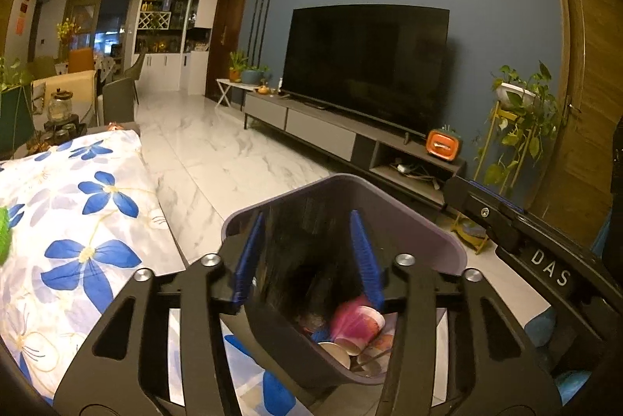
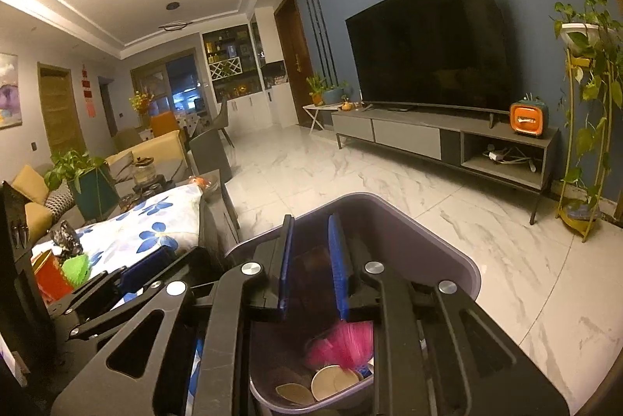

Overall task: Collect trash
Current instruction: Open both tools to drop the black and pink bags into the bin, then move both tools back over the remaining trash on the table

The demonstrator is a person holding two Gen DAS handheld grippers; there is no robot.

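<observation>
Both grippers hang right over the grey bin (image 1: 424,241), w/ paper cups (image 1: 356,324) lying at its bottom, so trash drops straight in. Left gripper (image 1: 307,256) has its fingers spread wide and empty. Right gripper (image 2: 311,264) fingers are closer but parted, nothing between. Just beside sits the floral-cloth table (image 2: 128,235), w/ a green wrapper (image 2: 76,268) and red box (image 2: 52,278) prob. next. TV (image 2: 428,46) stands well beyond.
</observation>
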